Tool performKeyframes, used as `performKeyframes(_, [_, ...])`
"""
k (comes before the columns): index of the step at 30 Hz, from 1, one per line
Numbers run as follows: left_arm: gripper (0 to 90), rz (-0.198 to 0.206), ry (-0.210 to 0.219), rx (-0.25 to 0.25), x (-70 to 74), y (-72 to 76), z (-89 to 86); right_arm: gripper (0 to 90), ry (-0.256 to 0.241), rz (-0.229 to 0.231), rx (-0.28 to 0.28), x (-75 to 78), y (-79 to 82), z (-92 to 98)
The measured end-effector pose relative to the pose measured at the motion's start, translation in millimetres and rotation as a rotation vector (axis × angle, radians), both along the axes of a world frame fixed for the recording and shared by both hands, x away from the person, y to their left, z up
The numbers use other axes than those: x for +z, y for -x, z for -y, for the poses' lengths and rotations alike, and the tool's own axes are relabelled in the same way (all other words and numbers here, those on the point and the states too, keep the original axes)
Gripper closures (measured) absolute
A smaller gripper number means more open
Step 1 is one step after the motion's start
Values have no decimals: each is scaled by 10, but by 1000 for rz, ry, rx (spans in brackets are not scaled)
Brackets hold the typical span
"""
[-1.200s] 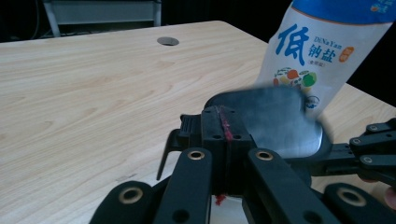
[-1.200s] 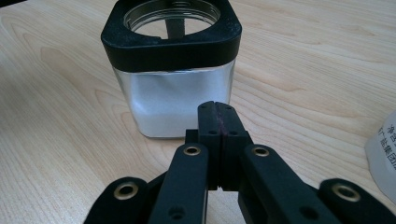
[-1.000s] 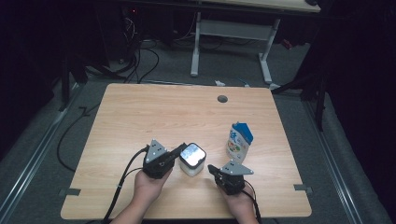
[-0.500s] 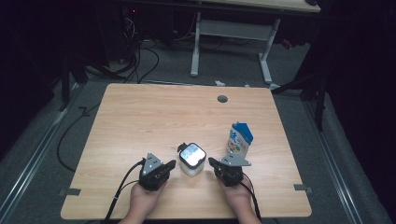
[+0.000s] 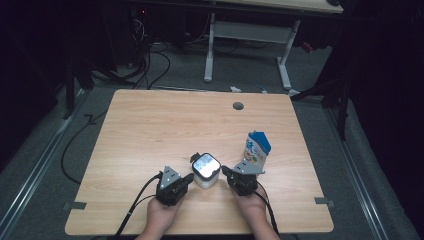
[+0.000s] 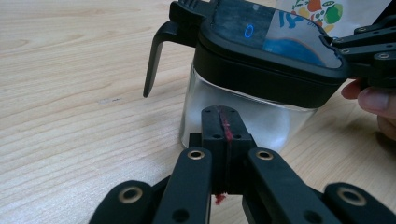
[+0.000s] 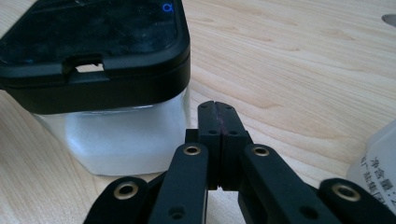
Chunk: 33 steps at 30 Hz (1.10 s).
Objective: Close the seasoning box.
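Observation:
A clear square container with a black lid stands near the table's front middle. My left gripper sits just left of it, jaws shut and empty. In the left gripper view the shut tips nearly touch the container's clear wall, under the lid and its black latch. My right gripper rests just right of the container, also shut and empty. Its tips lie beside the container. A white and blue carton stands upright behind the right gripper.
The wooden table has a round cable hole near its far edge. Cables trail from both grippers over the front edge. Desk legs and cables stand on the dark floor beyond. The carton's side is close on the right gripper's right.
My left gripper has drawn back from the container toward the front edge. The right gripper, container and carton have barely moved.

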<state>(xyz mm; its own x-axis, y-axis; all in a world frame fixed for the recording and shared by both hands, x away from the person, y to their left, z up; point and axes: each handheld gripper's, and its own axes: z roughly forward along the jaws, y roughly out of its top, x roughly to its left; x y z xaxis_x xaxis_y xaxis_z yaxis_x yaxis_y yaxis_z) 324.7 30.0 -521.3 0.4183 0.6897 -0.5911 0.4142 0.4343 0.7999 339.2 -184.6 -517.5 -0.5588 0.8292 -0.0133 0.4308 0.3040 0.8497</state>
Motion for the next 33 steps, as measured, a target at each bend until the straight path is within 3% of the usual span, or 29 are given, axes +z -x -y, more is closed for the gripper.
performKeyframes(10, [900, 14, -11, 15, 24, -11, -112, 900, -1, 6, 21, 33, 32, -30])
performKeyframes(19, [899, 26, -34, 64, 32, -56, -415, 900, -9, 9, 51, 45, 169, -78])
performKeyframes(33, [865, 40, -75, 130, 9, -95, -849, 900, -25, 6, 113, 29, 387, -306])
